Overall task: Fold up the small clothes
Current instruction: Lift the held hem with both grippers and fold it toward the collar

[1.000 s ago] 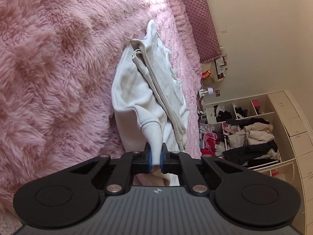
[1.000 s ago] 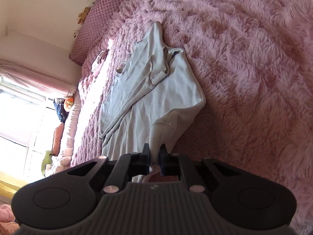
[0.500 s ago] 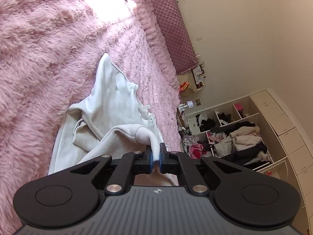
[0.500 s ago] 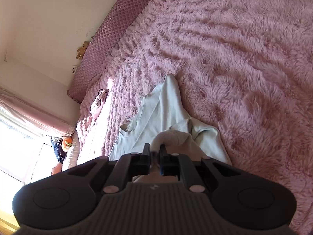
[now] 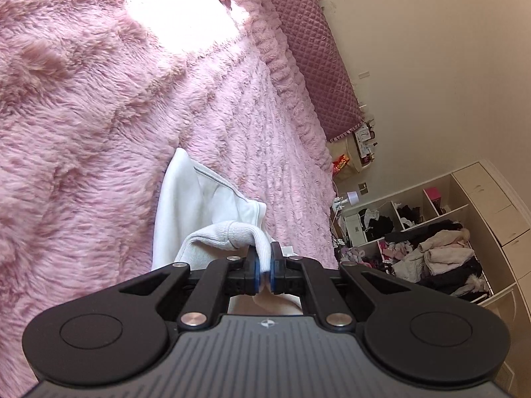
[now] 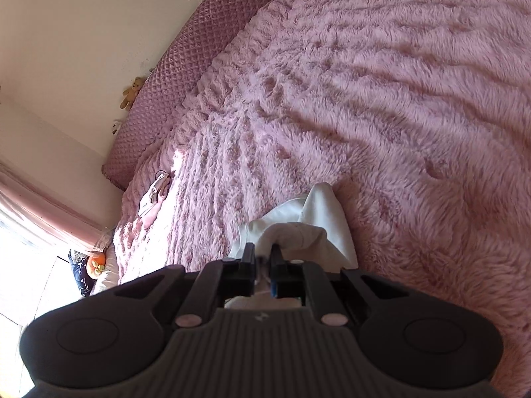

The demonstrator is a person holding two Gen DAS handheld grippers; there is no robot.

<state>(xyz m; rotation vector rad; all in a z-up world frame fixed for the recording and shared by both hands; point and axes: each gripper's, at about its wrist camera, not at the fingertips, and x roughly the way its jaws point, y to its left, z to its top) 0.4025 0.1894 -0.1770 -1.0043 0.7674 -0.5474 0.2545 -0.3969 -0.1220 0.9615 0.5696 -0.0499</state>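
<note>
Both tongs pinching the white garment over the pink bed

Left tongs (image 5: 264,267) pressed together on a ribbed white edge of the garment (image 5: 186,205); cloth bunches just ahead of the tips, the rest lies on the fuzzy pink blanket (image 5: 83,132) beyond. Right tongs (image 6: 264,262) likewise clamped on a fold of the same garment (image 6: 327,219), which drapes onto the blanket (image 6: 398,99) just past the fingers. Quilted purple headboard (image 5: 318,63) along the far edge of the bed, small teddy bear (image 6: 132,92) against the wall above it. Open shelves (image 5: 431,232) stuffed with clothes at right in the left view. A small pink-and-white item (image 6: 153,199) lies far off near the headboard, in sun
</note>
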